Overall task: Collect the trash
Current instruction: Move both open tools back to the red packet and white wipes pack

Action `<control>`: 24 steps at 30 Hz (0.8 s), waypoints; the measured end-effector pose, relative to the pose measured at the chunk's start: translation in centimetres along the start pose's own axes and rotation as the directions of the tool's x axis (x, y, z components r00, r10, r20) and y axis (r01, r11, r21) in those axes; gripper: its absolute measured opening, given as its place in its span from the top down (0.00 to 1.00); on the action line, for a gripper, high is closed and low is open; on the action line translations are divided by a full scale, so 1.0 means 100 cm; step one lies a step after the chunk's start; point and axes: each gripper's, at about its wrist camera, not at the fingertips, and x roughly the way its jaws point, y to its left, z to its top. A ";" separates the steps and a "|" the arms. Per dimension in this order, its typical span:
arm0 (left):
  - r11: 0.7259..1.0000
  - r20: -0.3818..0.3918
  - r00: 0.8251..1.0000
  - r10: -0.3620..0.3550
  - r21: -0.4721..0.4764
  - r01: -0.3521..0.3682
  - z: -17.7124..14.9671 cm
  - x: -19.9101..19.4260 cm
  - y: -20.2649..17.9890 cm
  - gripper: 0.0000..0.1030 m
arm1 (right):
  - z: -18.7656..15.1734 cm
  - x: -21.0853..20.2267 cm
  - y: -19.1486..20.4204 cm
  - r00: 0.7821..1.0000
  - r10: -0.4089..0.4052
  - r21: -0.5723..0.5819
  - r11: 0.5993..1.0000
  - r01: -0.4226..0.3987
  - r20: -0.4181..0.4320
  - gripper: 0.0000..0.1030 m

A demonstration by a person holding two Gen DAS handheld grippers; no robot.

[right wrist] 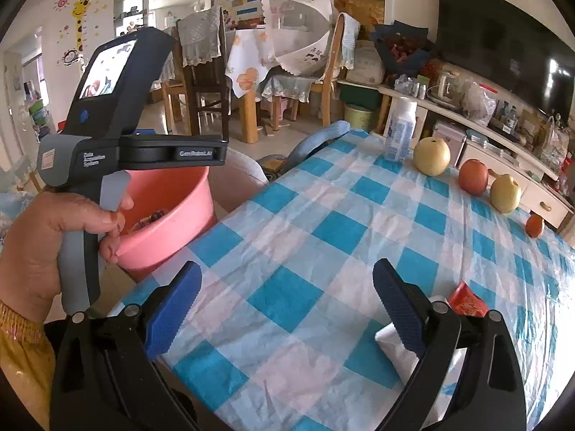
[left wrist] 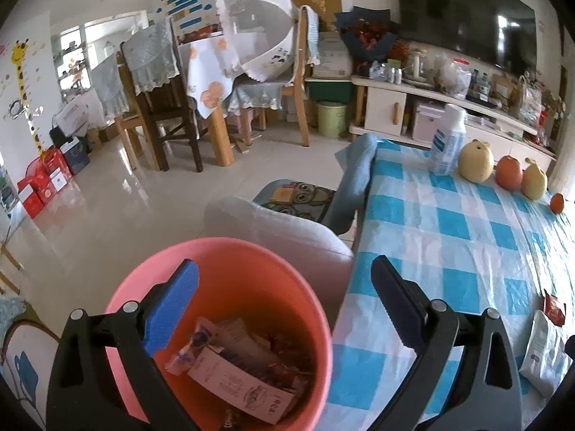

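Tablecloth [right wrist: 287, 251]: wrapper [right wrist: 467, 301] beside right tool [right wrist: 287, 309]

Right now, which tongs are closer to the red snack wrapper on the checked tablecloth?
Right. The right tongs hang open over the checked tablecloth, the red snack wrapper just beyond their right finger. The left tongs hang open over the pink plastic bin, off the table's edge.

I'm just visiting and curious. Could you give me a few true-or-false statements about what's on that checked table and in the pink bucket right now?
1. The pink bucket has trash in it. True.
2. The left gripper grips a wrapper. False: it is open and holds nothing.
3. A red wrapper lies on the table. True.
4. The white bottle lies on its side. False: it stands upright.
5. The right gripper is open. True.
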 end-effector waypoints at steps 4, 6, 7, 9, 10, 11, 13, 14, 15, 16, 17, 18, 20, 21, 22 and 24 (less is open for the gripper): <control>0.999 0.010 1.000 -0.011 0.030 0.011 0.000 -0.002 -0.016 0.06 | -0.005 -0.006 -0.008 1.000 -0.008 -0.001 1.000 0.008 0.003 0.08; 0.999 0.011 1.000 -0.015 0.049 0.015 0.001 -0.002 -0.023 0.06 | -0.007 -0.008 -0.011 1.000 -0.013 -0.002 1.000 0.013 0.004 0.08; 0.998 0.011 1.000 -0.015 0.057 0.014 0.001 -0.003 -0.026 0.06 | -0.009 -0.009 -0.013 1.000 -0.017 -0.002 1.000 0.017 0.006 0.08; 0.997 0.013 1.000 -0.010 0.080 0.009 0.000 -0.003 -0.035 0.06 | -0.011 -0.012 -0.017 1.000 -0.021 0.000 1.000 0.021 0.007 0.08; 0.996 0.015 1.000 -0.009 0.090 0.008 0.000 -0.003 -0.039 0.06 | -0.012 -0.013 -0.020 1.000 -0.021 0.005 1.000 0.021 0.008 0.08; 0.995 0.017 1.000 -0.010 0.097 0.009 0.000 -0.004 -0.043 0.06 | -0.014 -0.014 -0.022 1.000 -0.021 0.008 1.000 0.021 0.009 0.08; 0.994 0.020 1.000 -0.015 0.110 0.012 0.000 -0.005 -0.049 0.06 | -0.016 -0.017 -0.027 1.000 -0.023 0.013 1.000 0.023 0.011 0.08; 0.993 0.022 1.000 -0.016 0.116 0.013 0.000 -0.006 -0.052 0.06 | -0.017 -0.018 -0.029 1.000 -0.024 0.016 1.000 0.024 0.011 0.08; 0.992 0.024 1.000 -0.017 0.125 0.014 0.000 -0.006 -0.056 0.06 | -0.018 -0.019 -0.031 1.000 -0.025 0.019 1.000 0.025 0.011 0.08; 0.991 0.026 1.000 -0.016 0.135 0.012 0.000 -0.007 -0.059 0.06 | -0.020 -0.020 -0.035 1.000 -0.026 0.025 0.999 0.025 0.012 0.08; 0.990 0.027 1.000 -0.016 0.143 0.012 0.000 -0.006 -0.061 0.06 | -0.021 -0.021 -0.036 1.000 -0.026 0.030 0.999 0.026 0.012 0.08; 0.989 0.028 0.999 -0.016 0.150 0.011 0.000 -0.006 -0.064 0.06 | -0.023 -0.022 -0.039 1.000 -0.026 0.035 0.999 0.026 0.013 0.08; 0.986 0.028 0.999 -0.018 0.163 0.013 0.000 -0.006 -0.069 0.06 | -0.025 -0.023 -0.045 1.000 -0.025 0.045 0.999 0.025 0.013 0.08; 0.985 0.028 0.999 -0.020 0.169 0.015 -0.001 -0.006 -0.072 0.06 | -0.027 -0.024 -0.048 1.000 -0.026 0.050 0.998 0.025 0.013 0.08; 0.984 0.028 0.999 -0.021 0.178 0.016 -0.001 -0.006 -0.076 0.06 | -0.029 -0.025 -0.050 1.000 -0.027 0.052 0.998 0.026 0.012 0.08; 0.981 0.028 0.999 -0.026 0.191 0.020 -0.002 -0.006 -0.082 0.06 | -0.033 -0.026 -0.056 1.000 -0.028 0.063 0.998 0.027 0.009 0.08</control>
